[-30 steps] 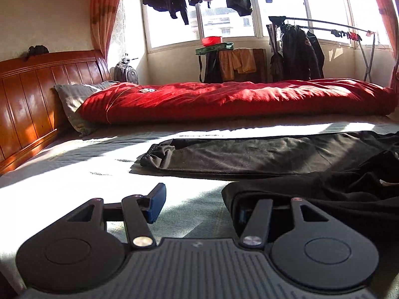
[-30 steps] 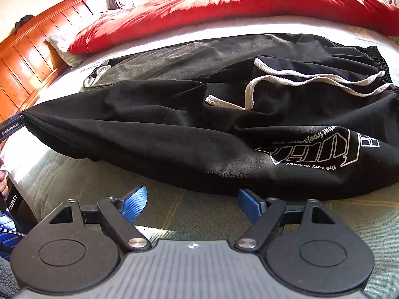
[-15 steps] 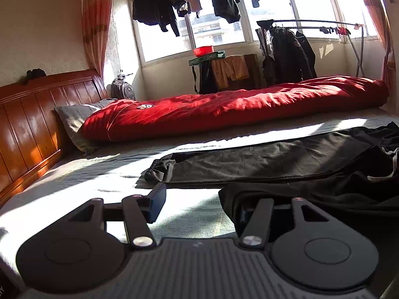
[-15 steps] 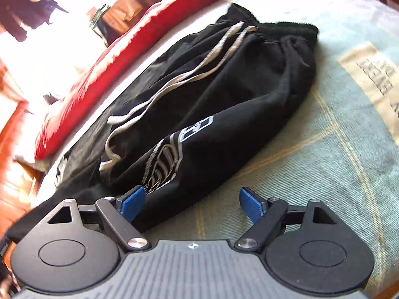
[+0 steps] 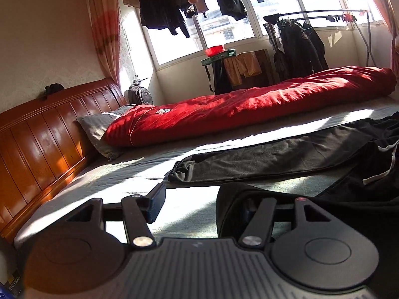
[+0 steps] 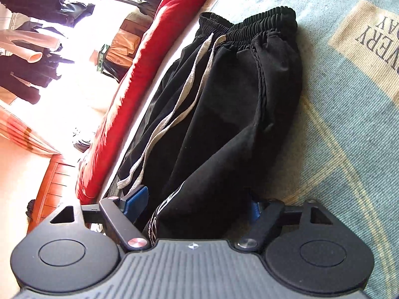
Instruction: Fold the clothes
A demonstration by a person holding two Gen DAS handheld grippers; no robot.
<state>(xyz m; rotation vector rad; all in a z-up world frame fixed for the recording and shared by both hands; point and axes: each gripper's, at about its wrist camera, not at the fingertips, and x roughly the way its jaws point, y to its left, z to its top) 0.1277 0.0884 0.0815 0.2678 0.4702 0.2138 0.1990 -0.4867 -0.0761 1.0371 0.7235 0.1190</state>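
One pair of black sweatpants (image 6: 224,124) is sprawled across the bed (image 6: 349,137). The right gripper (image 6: 197,204) has been closing, with the fabric between its spread jaws. The left gripper (image 5: 202,204) is spread too, its right finger tucked under a pant leg. A red quilt (image 5: 249,107) lies just behind, with a drying rack (image 5: 324,15) by the window.

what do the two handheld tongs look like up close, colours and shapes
Both match. The left tongs and right tongs have a ribbed dark grey body, two round black discs with a circular groove, black link arms on silver pivot pins, and blue pads at the tips. No cables, hands or sleeves show.
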